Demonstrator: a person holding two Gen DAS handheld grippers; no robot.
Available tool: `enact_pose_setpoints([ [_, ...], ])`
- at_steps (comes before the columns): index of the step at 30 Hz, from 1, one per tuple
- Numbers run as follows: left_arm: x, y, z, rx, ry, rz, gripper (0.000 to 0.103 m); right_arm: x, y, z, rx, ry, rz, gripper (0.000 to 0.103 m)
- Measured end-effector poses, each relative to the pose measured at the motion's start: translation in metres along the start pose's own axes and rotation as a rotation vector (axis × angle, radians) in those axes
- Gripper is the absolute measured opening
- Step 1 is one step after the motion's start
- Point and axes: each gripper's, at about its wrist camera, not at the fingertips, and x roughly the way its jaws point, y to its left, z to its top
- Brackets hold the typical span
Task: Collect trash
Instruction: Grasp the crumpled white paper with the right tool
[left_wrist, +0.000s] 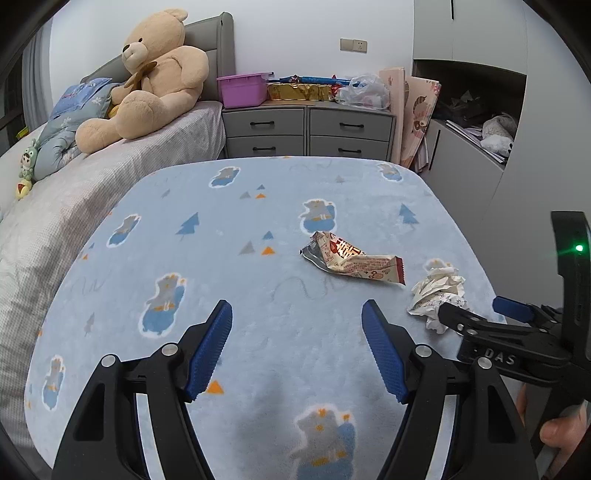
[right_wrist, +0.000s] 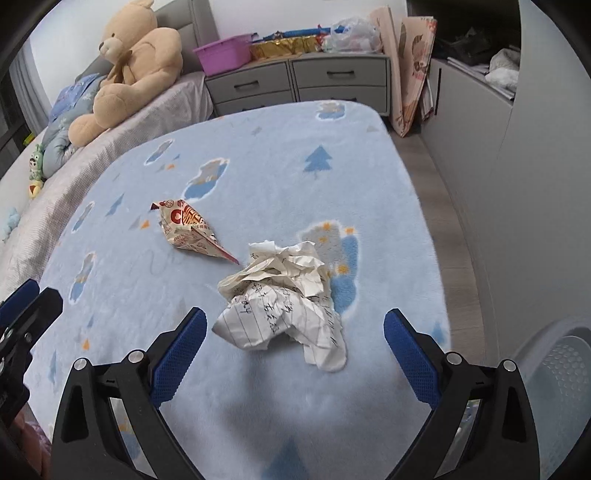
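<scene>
One wrapper, one paper wad (crumpled)

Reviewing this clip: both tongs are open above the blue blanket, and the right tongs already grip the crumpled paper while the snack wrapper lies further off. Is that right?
Not quite. The right tongs are open and empty; the crumpled paper lies loose on the blue blanket just ahead of them, as the right wrist view shows. The left tongs are open too, and the snack wrapper lies further off.
</scene>
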Motion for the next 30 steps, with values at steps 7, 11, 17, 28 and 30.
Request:
enact_pose_setpoints([
  [7, 0.007, 0.003, -0.001, -0.003, 0.009, 0.006, 0.070, 0.017, 0.005, 0.013, -0.020, 0.012, -0.016, 0.095],
  [11, 0.012, 0.004, -0.004, -0.005, 0.021, 0.010, 0.070, 0.030, 0.003, 0.012, -0.023, 0.038, -0.040, 0.094],
  [17, 0.017, 0.003, -0.004, -0.011, 0.034, 0.007, 0.070, 0.032, 0.008, 0.009, -0.061, 0.042, -0.036, 0.073],
  [28, 0.019, -0.004, -0.005, -0.005, 0.046, 0.006, 0.070, 0.014, -0.004, 0.003, -0.045, 0.032, -0.009, 0.062],
  [30, 0.019, -0.008, -0.005, -0.003, 0.049, 0.007, 0.070, 0.008, -0.009, 0.003, -0.035, 0.026, -0.006, 0.062],
])
